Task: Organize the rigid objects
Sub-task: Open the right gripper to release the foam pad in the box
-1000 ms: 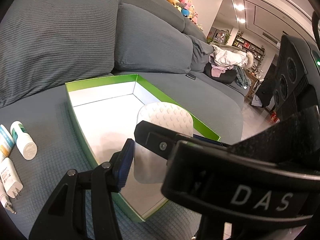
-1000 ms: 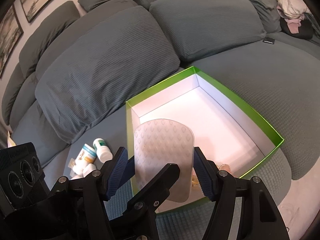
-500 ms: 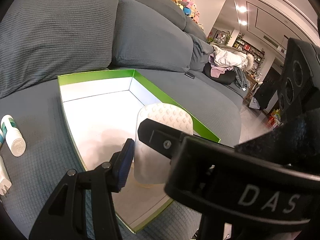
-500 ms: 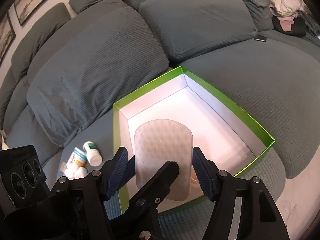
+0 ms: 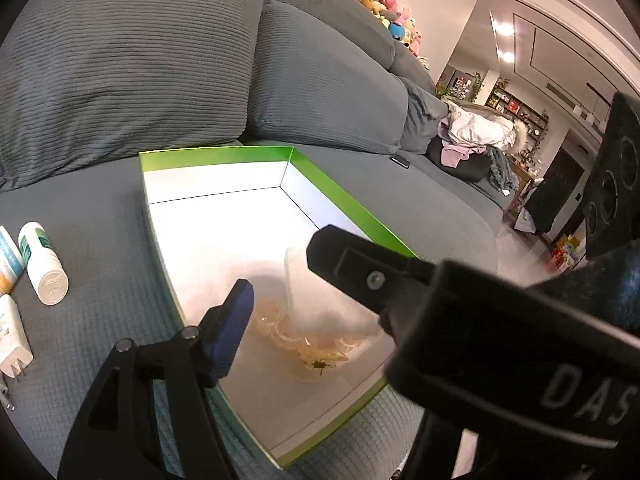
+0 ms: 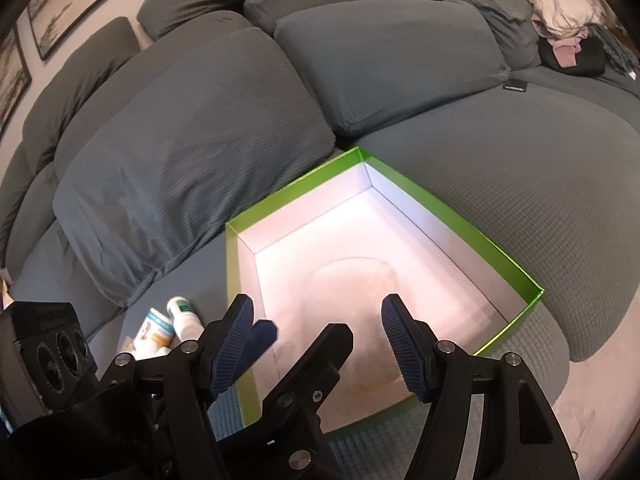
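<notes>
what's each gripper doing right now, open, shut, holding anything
left gripper: open, fingers have just been opening; the translucent plastic container lies released in the green box.
right gripper: open, holding nothing.

The left gripper (image 5: 280,284) is matte black plastic with silver pivot screws and a ribbed blue pad on its lower-left finger; white letters "DAS" mark its body at lower right. The right gripper (image 6: 316,336) is also black, with ribbed blue fingertips (image 6: 400,344) and silver screws.
</notes>
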The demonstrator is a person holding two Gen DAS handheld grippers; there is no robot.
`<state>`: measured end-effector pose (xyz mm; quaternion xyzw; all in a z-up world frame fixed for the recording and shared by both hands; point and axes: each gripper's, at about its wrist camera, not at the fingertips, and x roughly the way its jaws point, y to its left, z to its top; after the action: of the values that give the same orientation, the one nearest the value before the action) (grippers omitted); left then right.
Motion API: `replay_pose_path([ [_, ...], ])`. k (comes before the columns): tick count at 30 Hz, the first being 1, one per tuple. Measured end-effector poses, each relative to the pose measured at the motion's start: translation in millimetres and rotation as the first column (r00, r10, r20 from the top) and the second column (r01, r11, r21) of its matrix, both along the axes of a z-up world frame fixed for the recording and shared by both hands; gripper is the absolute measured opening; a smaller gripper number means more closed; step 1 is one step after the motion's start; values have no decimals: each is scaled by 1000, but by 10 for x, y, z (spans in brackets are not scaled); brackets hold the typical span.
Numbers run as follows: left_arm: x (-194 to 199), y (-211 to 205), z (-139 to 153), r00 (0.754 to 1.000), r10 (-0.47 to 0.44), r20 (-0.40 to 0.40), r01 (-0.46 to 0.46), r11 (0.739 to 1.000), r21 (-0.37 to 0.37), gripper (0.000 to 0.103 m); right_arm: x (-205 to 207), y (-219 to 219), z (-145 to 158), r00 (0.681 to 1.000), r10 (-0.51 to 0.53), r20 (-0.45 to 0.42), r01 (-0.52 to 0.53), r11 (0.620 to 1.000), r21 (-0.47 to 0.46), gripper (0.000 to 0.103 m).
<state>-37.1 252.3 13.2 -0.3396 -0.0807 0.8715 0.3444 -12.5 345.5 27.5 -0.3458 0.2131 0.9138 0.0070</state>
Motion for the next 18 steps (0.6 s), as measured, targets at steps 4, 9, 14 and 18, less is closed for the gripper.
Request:
replay_pose_path([
  [4, 19, -69, 41, 1000, 13, -1, -13, 1000, -1, 66, 8, -60, 36, 999, 20, -25, -21, 1000, -7, 69],
  [9, 50, -200, 84, 999, 41, -21, -42, 999, -15, 68, 17, -153, 71, 998, 39, -46, -40, 999, -10, 76],
  [14, 55, -325, 108, 997, 68, -22, -68, 997, -24, 69, 26, -276, 104, 995, 76, -62, -78, 997, -22, 76],
  [18, 76, -442, 127, 995, 100, -28, -101, 994, -42, 70, 25, -379, 114, 993, 96, -65, -99, 995, -32, 76],
])
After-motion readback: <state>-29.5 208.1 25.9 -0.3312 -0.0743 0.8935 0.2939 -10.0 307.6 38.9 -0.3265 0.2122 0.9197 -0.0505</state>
